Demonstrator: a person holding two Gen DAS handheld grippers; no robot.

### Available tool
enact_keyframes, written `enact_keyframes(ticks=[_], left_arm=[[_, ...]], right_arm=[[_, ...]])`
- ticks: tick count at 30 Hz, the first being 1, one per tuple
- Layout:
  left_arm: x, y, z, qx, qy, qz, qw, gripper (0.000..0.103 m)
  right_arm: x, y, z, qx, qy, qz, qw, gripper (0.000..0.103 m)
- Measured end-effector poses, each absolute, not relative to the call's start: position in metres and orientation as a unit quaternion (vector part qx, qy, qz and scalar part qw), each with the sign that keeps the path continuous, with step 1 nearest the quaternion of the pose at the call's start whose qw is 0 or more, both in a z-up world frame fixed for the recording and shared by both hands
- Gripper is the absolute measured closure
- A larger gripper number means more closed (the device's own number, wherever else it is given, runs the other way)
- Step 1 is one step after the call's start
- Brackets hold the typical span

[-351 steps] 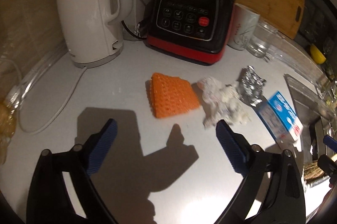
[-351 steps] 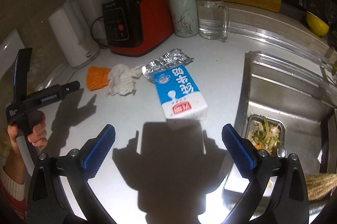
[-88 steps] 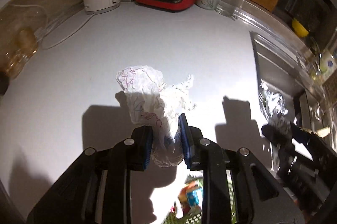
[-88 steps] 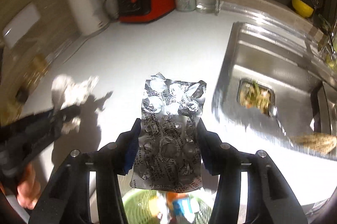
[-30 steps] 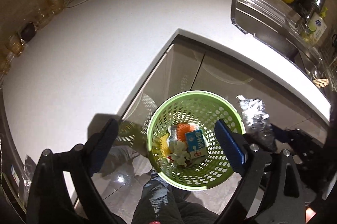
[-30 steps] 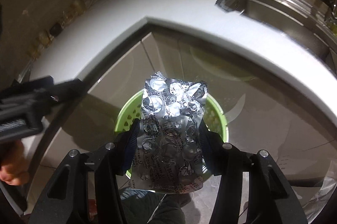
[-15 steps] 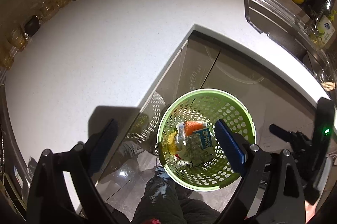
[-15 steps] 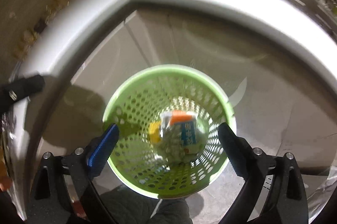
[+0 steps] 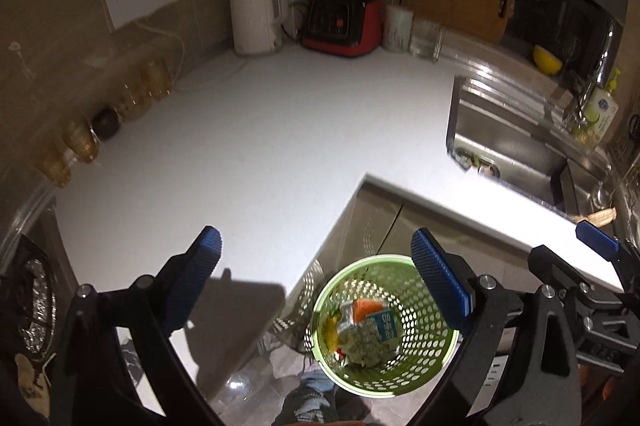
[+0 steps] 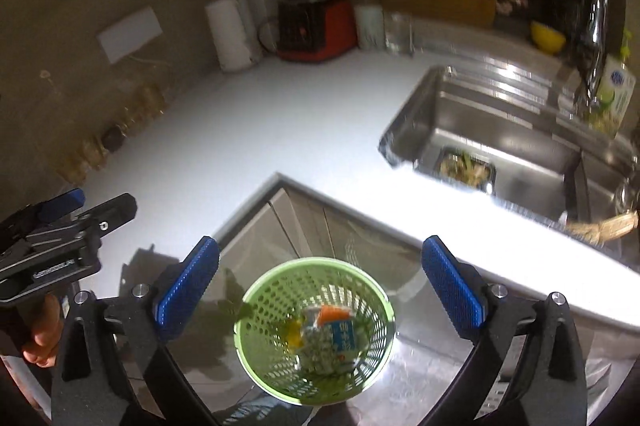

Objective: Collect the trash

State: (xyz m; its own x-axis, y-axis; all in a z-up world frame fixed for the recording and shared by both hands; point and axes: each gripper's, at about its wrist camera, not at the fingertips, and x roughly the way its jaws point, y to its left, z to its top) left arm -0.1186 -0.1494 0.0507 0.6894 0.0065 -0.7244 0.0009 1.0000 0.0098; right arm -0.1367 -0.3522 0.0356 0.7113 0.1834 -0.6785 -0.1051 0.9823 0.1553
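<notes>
— Down on the floor, what lies in the green basket (image 10: 256, 354)?
— Trash (image 10: 328, 338): a blue carton, foil, something orange.
— And the right gripper (image 10: 320, 278)?
— Jaws just spread wide, nothing between them.
— The left gripper (image 9: 316, 266)?
— Released too, empty.

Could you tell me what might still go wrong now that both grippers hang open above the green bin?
1. The green bin stands on the floor close against the cabinet fronts, and its perforated wall might let small scraps slip through.
2. Food scraps still sit in the sink; they could be overlooked.
3. The left gripper and right gripper are close together, so they may knock each other on the way back to the countertop.
</notes>
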Motion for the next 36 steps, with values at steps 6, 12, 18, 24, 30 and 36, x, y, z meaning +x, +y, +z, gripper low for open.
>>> enact_keyframes(ticks=[6,12,18,24,30,36], left_arm=[[-0.138,-0.143,0.107,-0.006,0.335,0.012,0.942,0.008],[-0.157,-0.132,0.153,-0.007,0.296,0.054,0.954,0.008],[-0.17,-0.122,0.179,-0.015,0.261,0.082,0.962,0.008],[-0.171,-0.12,0.182,-0.025,0.258,0.091,0.962,0.008],[-0.168,-0.119,0.18,-0.028,0.258,0.093,0.961,0.008],[-0.165,-0.119,0.175,-0.028,0.261,0.089,0.961,0.008]], right_arm=[[-0.154,-0.348,0.102,0.036,0.313,0.1,0.944,0.002],[-0.17,-0.342,0.164,0.02,0.242,0.12,0.963,0.002],[-0.181,-0.339,0.199,0.018,0.198,0.116,0.973,0.002],[-0.184,-0.335,0.204,0.029,0.193,0.129,0.972,0.002],[-0.181,-0.334,0.2,0.028,0.199,0.127,0.971,0.002],[-0.181,-0.338,0.198,0.032,0.201,0.123,0.971,0.002]])
